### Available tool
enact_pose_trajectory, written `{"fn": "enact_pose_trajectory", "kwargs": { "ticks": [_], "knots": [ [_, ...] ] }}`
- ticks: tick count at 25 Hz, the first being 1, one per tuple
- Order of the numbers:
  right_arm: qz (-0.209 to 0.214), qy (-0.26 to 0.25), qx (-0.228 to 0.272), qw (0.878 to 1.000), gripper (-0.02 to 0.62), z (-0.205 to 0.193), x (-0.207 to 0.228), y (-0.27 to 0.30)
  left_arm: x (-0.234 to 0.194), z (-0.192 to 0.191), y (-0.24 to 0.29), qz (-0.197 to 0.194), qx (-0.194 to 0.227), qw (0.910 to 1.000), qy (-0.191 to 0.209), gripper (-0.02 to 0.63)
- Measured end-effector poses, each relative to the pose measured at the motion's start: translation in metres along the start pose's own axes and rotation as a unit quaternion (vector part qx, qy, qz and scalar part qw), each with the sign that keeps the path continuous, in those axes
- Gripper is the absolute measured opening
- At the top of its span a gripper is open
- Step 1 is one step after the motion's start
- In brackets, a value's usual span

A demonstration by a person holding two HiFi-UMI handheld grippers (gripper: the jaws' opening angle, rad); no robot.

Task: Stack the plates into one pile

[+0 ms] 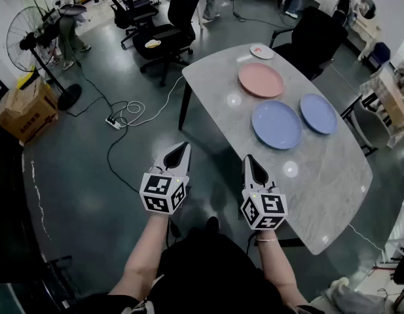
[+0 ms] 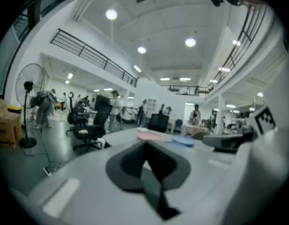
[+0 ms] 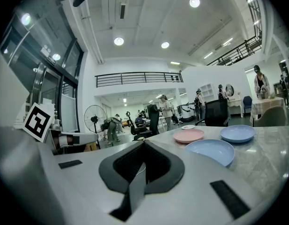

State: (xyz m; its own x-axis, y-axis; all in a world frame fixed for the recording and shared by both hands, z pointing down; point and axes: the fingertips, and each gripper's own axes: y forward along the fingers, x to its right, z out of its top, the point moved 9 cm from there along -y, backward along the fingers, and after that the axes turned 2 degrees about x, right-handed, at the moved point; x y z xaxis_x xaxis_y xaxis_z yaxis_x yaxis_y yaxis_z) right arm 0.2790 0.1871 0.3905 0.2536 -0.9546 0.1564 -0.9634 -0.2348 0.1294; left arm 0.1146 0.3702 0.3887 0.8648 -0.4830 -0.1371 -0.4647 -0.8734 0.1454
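Note:
On the marble table lie a pink plate, a large blue plate and a smaller blue plate, each apart from the others. A small white plate sits at the far end. My left gripper hangs over the floor, left of the table, and is shut and empty. The right gripper is at the table's near left edge, also shut and empty, short of the plates. The right gripper view shows the pink plate and both blue plates ahead.
Black office chairs stand beyond the table's far left end, another at the far end. A standing fan, a cardboard box and cables with a power strip are on the floor to the left. People stand far back.

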Motion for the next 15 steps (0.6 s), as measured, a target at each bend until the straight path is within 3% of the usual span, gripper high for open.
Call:
{"fn": "enact_pose_trajectory", "kwargs": {
  "ticks": [15],
  "knots": [
    [0.019,0.003,0.008,1.000,0.006,0.004,0.023,0.020,0.005,-0.001,0.024,0.030,-0.001,0.9995,0.010,0.006]
  ]
}}
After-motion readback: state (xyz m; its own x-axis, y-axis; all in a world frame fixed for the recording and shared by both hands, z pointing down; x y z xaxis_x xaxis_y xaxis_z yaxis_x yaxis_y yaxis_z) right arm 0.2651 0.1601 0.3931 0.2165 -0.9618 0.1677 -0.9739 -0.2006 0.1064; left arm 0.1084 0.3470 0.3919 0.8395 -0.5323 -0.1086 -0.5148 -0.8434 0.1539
